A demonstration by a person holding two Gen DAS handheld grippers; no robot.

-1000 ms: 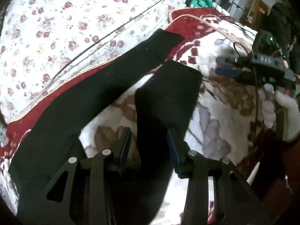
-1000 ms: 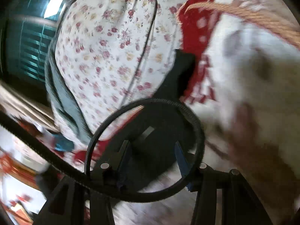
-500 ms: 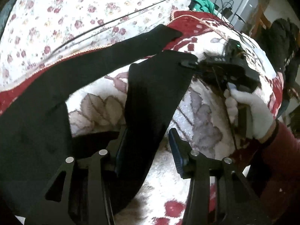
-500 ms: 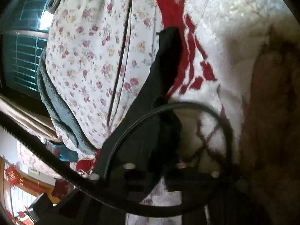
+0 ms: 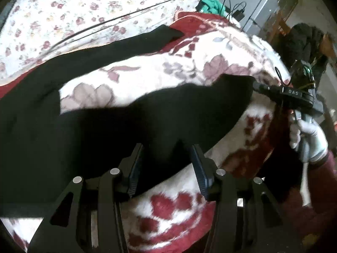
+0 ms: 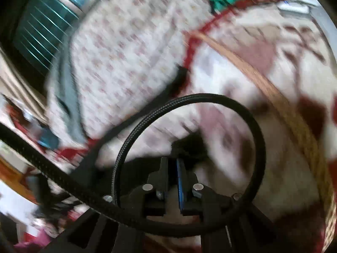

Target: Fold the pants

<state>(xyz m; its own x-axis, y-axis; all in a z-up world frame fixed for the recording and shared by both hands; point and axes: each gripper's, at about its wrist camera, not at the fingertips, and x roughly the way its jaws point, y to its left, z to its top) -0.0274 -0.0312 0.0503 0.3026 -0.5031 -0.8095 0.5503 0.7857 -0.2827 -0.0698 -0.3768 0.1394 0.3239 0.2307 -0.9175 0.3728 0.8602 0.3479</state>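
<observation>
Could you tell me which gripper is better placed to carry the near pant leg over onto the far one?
Right. The right gripper is already shut on the hem of the black pants, while the left gripper is opening, the cloth between its jaws unpinched.

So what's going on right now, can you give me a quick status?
Right gripper shut on pant leg hem, leg lifted. Left gripper opening, cloth between its jaws, not pinched. Cable loop hangs across right camera view.
</observation>
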